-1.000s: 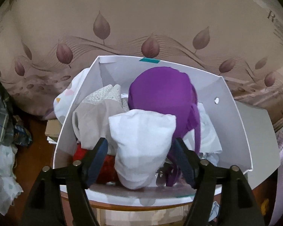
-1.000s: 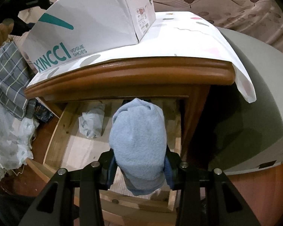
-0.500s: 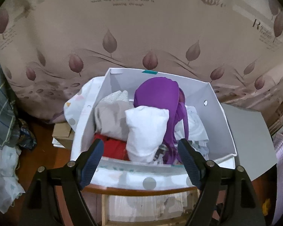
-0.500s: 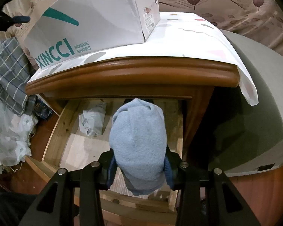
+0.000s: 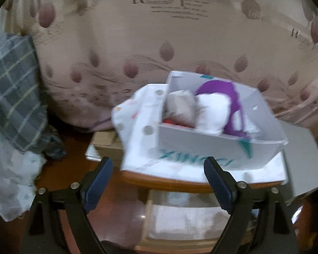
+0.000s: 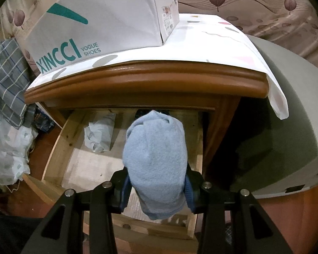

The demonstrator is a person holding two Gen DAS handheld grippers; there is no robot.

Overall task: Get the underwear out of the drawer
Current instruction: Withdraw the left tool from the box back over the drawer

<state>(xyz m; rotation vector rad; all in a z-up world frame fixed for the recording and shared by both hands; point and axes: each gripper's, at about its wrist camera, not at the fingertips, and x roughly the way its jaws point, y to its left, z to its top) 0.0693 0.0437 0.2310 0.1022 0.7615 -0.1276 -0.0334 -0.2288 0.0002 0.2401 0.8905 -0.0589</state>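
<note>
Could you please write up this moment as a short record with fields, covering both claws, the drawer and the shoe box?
left claw: empty, jaws opening, well short of the shoe box
right claw: shut on a light blue rolled garment, held above the open drawer
drawer: pulled out, pale wood; one pale patterned rolled garment lies near its back
shoe box: open, on the cloth-covered nightstand top
box contents: white bundle, purple garment, grey bundle, something red beneath

A shoe box [image 6: 99,19] sits on the nightstand [image 6: 146,80], above the open drawer [image 6: 59,146].
</note>
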